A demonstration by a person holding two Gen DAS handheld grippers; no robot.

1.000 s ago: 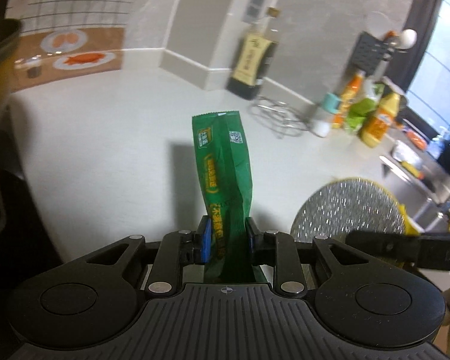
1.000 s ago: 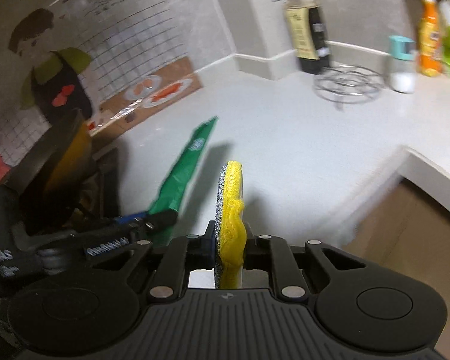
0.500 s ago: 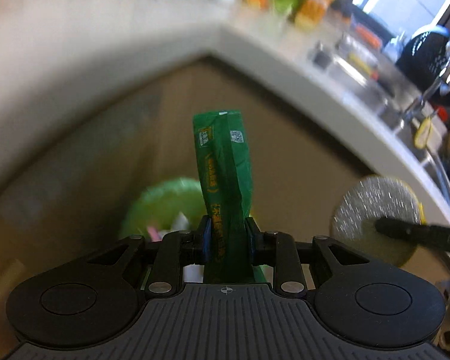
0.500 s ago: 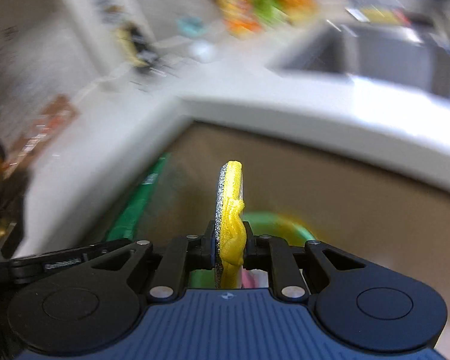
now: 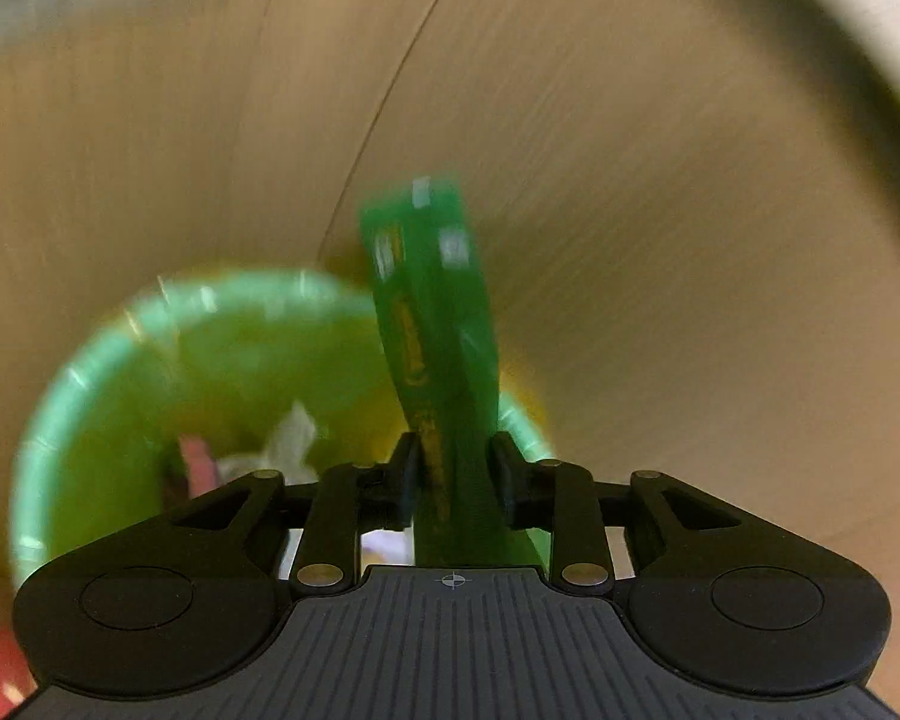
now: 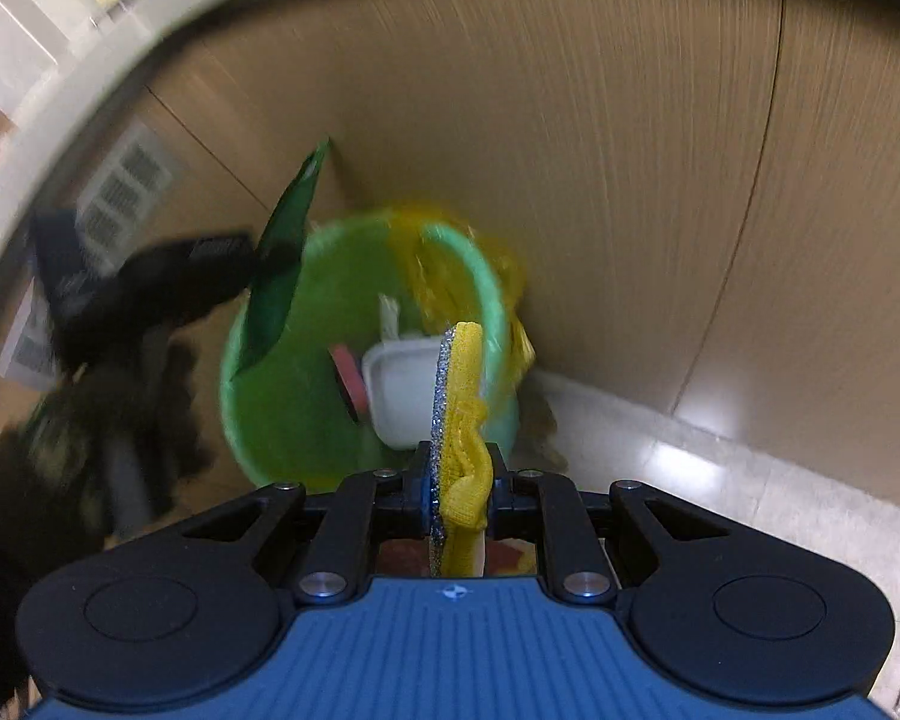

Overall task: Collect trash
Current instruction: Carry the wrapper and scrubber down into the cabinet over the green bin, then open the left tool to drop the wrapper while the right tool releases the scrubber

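clenching a green wrapper [image 5: 435,360], the left claw [image 5: 450,468] and the right claw [image 6: 457,477], gripping a yellow scrubber [image 6: 459,414], hung above the green bin [image 6: 243,414] at frame centre, apparently for dropping.

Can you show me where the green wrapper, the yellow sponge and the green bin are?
green wrapper [image 5: 435,324]: left wrist view, middle of its face.
yellow sponge [image 6: 465,414]: right wrist view, yellow edge.
green bin [image 6: 489,294]: right wrist view, far rim.

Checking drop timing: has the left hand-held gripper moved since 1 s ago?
Yes. The left hand-held gripper, shut on the green wrapper, went from above the countertop down to the green bin by the cabinet front.
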